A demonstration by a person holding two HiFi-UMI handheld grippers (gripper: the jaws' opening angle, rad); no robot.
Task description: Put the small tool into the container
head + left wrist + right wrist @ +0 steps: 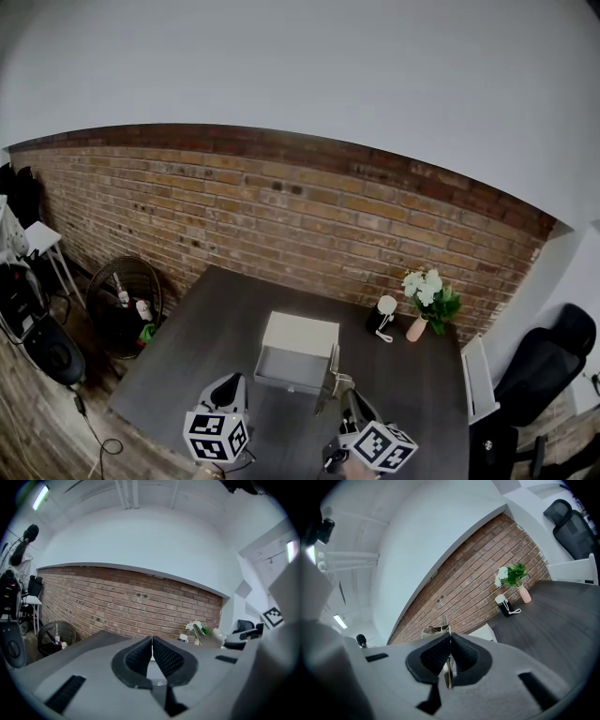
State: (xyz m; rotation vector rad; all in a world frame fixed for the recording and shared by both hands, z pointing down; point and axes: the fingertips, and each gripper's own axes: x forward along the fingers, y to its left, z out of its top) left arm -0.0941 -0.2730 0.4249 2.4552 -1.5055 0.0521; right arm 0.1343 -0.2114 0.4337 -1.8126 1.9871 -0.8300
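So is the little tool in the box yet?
Not yet. Done: the right hand-held gripper is shut on the small metal tool, so the pick-up is finished. In hand: the tool sits just beside the white box, still outside it. Left: carry it over the box and let go. The left hand-held gripper is shut and empty.

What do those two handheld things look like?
The left gripper and right gripper have smooth grey bodies with black, ribbed, wedge-shaped fingers. Each carries a white cube printed with black square markers.
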